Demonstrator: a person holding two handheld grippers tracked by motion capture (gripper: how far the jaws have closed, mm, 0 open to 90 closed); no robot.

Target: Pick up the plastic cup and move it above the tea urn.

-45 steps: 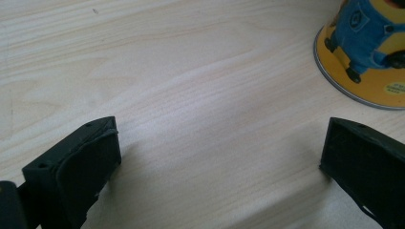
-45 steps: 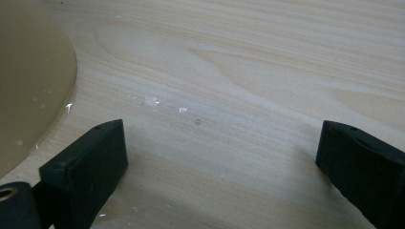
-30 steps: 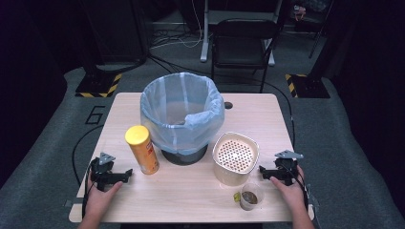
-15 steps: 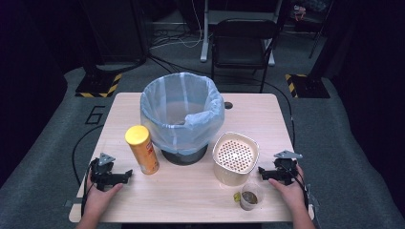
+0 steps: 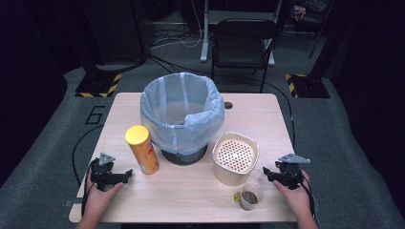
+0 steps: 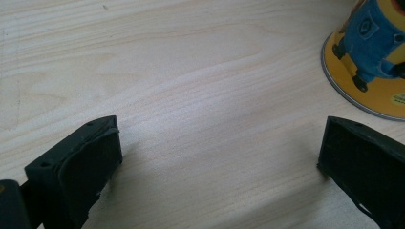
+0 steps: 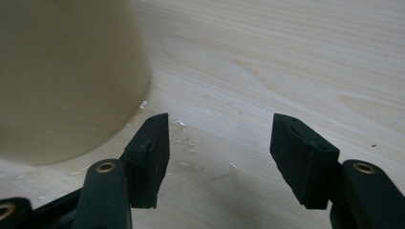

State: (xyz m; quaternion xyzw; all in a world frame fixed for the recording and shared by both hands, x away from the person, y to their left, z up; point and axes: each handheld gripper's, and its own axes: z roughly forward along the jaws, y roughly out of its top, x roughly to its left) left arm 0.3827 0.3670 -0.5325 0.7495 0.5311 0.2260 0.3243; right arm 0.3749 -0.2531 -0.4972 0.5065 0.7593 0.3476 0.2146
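both claws open, empty — left claw [image 5: 125,174], right claw [image 5: 265,174]; glass [image 5: 251,196] holds dark dregs.

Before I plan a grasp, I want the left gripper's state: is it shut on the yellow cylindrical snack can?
No: the left gripper has its jaws wide apart over bare wood, and the yellow cylindrical snack can stands beyond them, untouched.

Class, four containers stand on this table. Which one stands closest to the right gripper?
The small clear cup, at the front edge just left of the right gripper. The cream perforated-top container, yellow can and bag-lined bin all stand farther off.
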